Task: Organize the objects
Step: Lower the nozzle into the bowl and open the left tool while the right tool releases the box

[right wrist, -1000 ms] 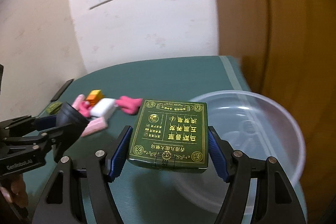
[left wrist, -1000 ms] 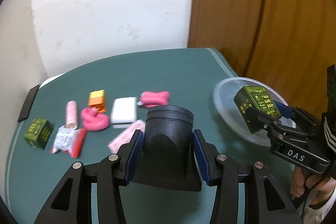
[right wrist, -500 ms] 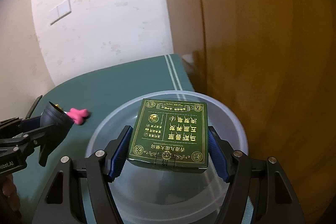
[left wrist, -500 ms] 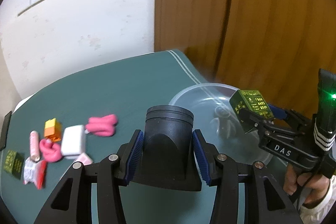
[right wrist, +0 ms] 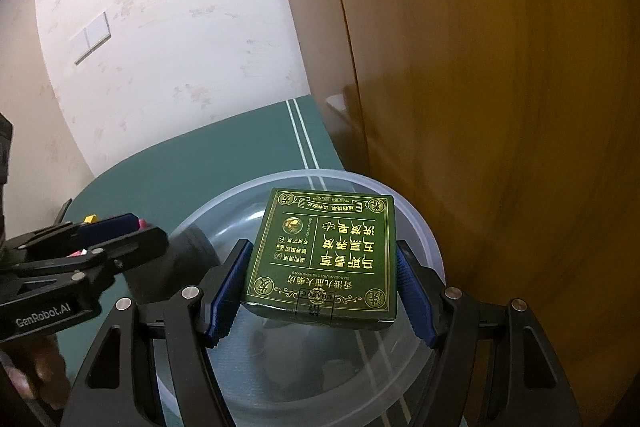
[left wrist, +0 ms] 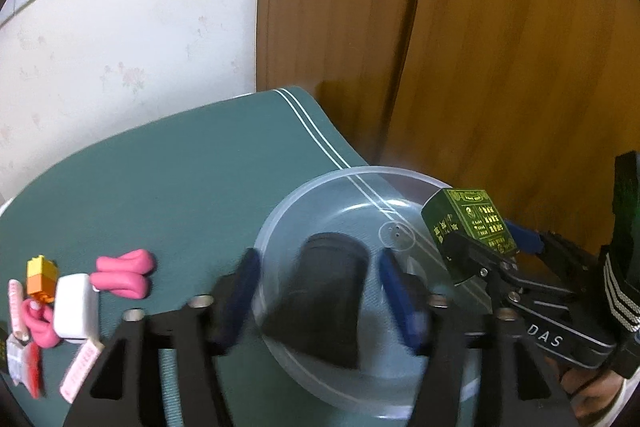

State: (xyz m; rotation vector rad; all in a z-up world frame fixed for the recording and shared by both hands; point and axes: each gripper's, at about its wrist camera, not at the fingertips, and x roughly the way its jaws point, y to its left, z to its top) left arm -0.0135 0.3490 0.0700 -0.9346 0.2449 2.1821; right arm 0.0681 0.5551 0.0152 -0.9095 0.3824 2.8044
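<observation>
A clear plastic bowl (left wrist: 288, 219) (right wrist: 424, 227) stands at the right end of the green table. My left gripper (left wrist: 320, 295) is over the bowl with its jaws spread wider than the black cylinder (left wrist: 328, 303) between them; the frame is blurred there. The same cylinder (right wrist: 188, 259) shows in the right wrist view. My right gripper (right wrist: 324, 291) is shut on a dark green box with gold print (right wrist: 324, 255) and holds it over the bowl's right side; it also shows in the left wrist view (left wrist: 468, 227).
At the table's left lie pink clay pieces (left wrist: 124, 271), a white block (left wrist: 74, 307), an orange-yellow block (left wrist: 42, 273), a pink roll (left wrist: 16, 307) and red-white packets (left wrist: 24, 367). A wooden door (left wrist: 480, 47) stands right behind the bowl.
Both grippers have moved right, over the bowl. The left jaws, tight on the black cylinder before, now stand wider than it. The right gripper still holds the green box.
</observation>
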